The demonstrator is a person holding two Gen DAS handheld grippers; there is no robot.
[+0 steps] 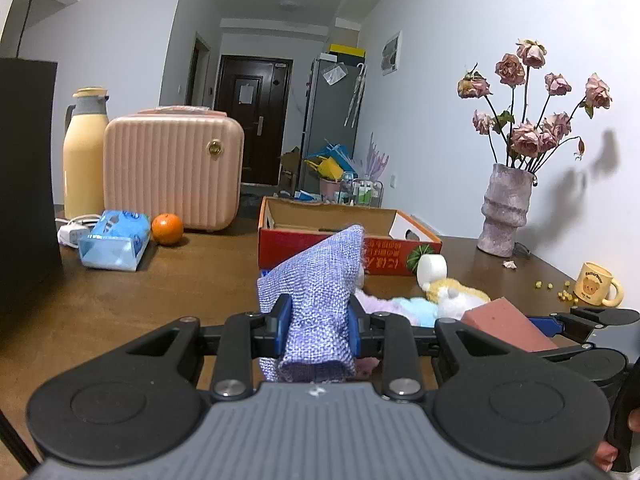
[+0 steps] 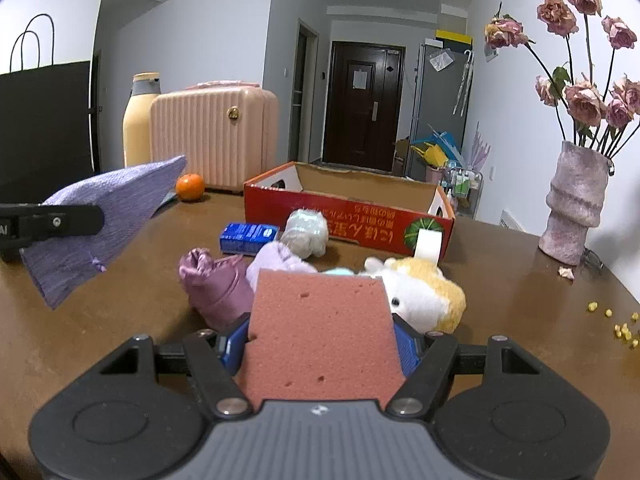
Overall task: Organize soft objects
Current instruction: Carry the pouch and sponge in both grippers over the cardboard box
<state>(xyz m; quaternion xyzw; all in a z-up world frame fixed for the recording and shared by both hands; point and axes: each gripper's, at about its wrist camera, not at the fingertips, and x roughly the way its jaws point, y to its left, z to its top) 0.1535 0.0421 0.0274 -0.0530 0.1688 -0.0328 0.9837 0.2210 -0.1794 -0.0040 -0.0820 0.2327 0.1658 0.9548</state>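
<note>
On the brown wooden table (image 2: 120, 320), largest to smallest: black paper bag (image 2: 44, 120) at far left; ribbed pink case (image 1: 172, 168) with yellow flask (image 1: 82, 152) beside it; open red cardboard box (image 2: 348, 216), upside-down red-and-yellow characters on its front wall, not readable, plus a watermelon picture; grey-pink vase (image 2: 572, 200) of dried roses at right. Nearer, a heap of soft things just before the box: white-and-yellow plush (image 2: 420, 292), mauve satin pouch (image 2: 216, 284), blue packet (image 2: 248, 236) with illegible print. Left gripper (image 1: 318, 320) clenched on lilac knitted cloth (image 1: 316, 280), held above the table, peak hiding part of the box. Right gripper (image 2: 320, 340) clenched on pink sponge (image 2: 320, 328), blocking the heap behind. Farther left, blue tissue pack (image 1: 114, 240), orange (image 1: 167, 229). At right, bear-printed yellow mug (image 1: 596, 284), lettering too small to read.
</note>
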